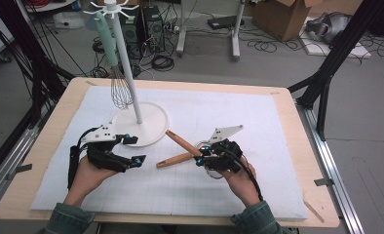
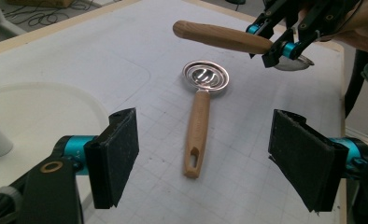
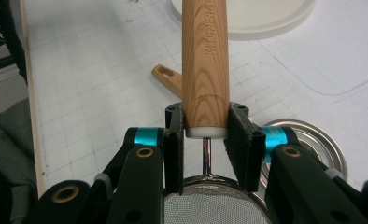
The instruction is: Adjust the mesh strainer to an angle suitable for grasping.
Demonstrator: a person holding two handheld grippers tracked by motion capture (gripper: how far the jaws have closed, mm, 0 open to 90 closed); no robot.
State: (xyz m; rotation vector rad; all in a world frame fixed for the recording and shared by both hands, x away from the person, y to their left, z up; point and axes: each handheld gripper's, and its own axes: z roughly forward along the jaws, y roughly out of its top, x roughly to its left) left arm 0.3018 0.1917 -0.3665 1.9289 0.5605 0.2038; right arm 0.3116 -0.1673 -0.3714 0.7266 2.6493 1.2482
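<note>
A small mesh strainer with a wooden handle (image 1: 181, 142) is held off the mat by my right gripper (image 1: 201, 155), which is shut on the handle's lower end (image 3: 205, 65); its mesh bowl (image 3: 215, 205) lies close under the jaws. A second wooden-handled utensil (image 2: 198, 135) with a ringed metal head (image 2: 205, 77) lies flat on the white mat, handle toward my left gripper (image 2: 205, 158). That gripper (image 1: 135, 150) is open, empty, and a short way from the handle's end. The held strainer (image 2: 224, 37) hangs above the lying utensil (image 1: 175, 160).
A white hanging rack with a round base (image 1: 153, 127) stands just beyond the left gripper; a whisk (image 1: 120, 87) with a pale green handle hangs from its top. The mat (image 1: 258, 126) covers a wooden table (image 1: 302, 146). Cables, boxes and frames sit on the floor beyond.
</note>
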